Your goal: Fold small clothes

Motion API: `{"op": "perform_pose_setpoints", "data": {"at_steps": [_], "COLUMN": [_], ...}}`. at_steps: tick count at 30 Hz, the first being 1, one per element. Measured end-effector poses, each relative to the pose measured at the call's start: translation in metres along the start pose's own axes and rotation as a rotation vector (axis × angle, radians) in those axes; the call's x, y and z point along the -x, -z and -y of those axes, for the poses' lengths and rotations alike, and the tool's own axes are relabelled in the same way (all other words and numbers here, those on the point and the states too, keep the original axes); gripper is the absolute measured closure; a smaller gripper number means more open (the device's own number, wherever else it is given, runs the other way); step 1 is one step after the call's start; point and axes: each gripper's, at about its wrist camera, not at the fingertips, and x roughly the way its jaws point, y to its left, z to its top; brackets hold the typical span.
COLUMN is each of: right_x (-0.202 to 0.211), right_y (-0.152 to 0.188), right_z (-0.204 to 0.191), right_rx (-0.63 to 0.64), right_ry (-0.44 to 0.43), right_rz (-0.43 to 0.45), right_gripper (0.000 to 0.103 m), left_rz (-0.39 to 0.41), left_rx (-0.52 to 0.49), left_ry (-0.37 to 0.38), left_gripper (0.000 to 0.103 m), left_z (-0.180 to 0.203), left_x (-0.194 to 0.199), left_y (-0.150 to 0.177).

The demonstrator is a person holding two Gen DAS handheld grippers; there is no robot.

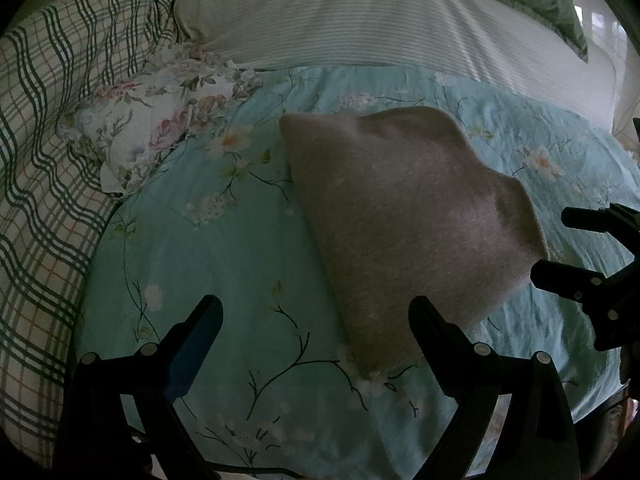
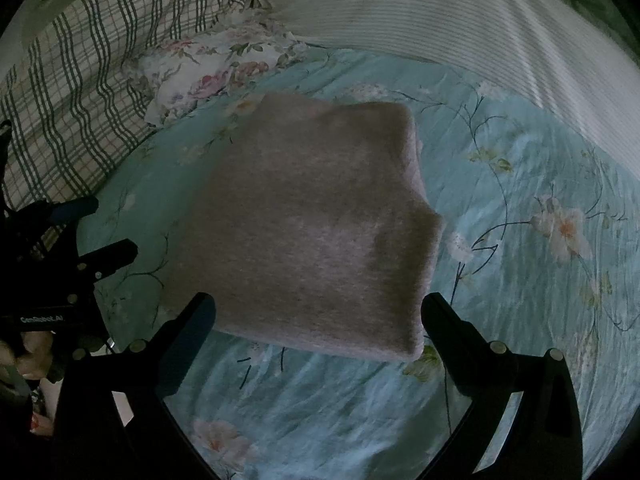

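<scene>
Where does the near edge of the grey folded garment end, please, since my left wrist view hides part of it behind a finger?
Observer: In the right wrist view the grey folded garment shows a full near edge, lying flat on the floral bedsheet.
Operator: Is the right gripper holding it?
Observer: No, the right gripper is open, with the near edge between its fingers.
Operator: And the left gripper?
Observer: The left gripper is off the garment's left side, open and empty.
</scene>
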Motion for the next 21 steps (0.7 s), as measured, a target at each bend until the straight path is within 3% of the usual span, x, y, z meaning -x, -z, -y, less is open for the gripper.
{"op": "perform_pose_setpoints", "data": {"at_steps": [21], "right_x": [0.0005], "right_y": [-0.004], "right_z": [-0.0018], "right_rx": [0.008], "right_ry": [-0.002], "right_rz": [0.008], "right_gripper": [0.001], "left_rz": [0.016], "left_rx": [-0.018], "left_ry": [0.002], "left_gripper": [0.008], "left_z": [-0.0049], "left_x": [0.0032], "left_y": [-0.0074]}}
